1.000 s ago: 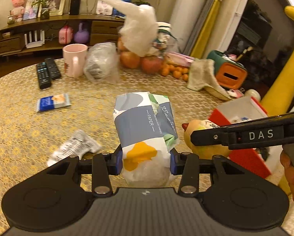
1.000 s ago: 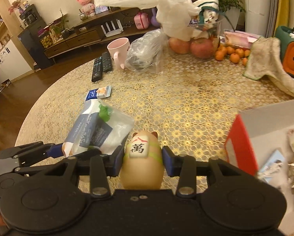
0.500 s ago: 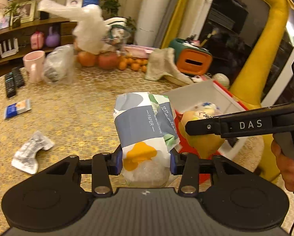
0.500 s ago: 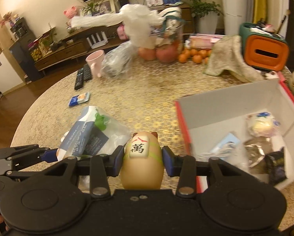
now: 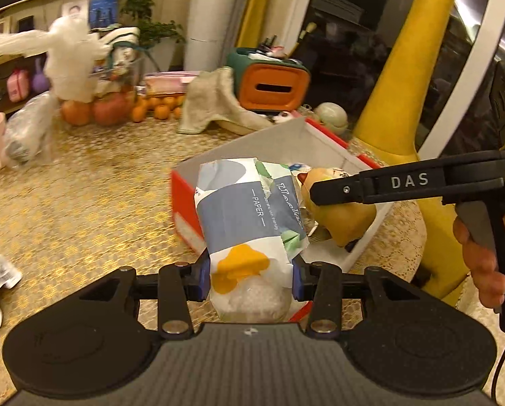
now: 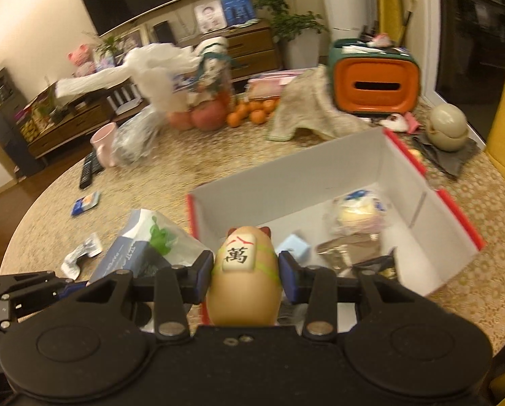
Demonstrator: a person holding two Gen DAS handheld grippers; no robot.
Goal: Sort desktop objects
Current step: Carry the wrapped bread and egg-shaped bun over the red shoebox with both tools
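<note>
Since the earlier frames, both held items have been carried across the table (image 6: 124, 182) until the red-and-white box (image 6: 286, 182) lies directly ahead, where previously only its corner was seen. The tissue pack (image 5: 249, 216) is clamped at its lower end between the pads of the left gripper (image 5: 250, 279) and hangs over the box's near red wall. The egg-shaped figurine (image 6: 244, 280) is gripped at its sides by the right gripper (image 6: 245, 270) and is held just above the box's near edge, beside the tissue pack.

The step in hand is judged to be the drop into the box. It would be done well if each item were brought fully past the near wall before release, since the long pack could otherwise catch on the rim and tip out. The figurine would best be lowered toward the bare floor near the front, clear of the small blue box (image 6: 294, 245) and the wrapped bun (image 6: 357, 213) already inside. The two releases would be better staggered, as the grippers are close together.
</note>
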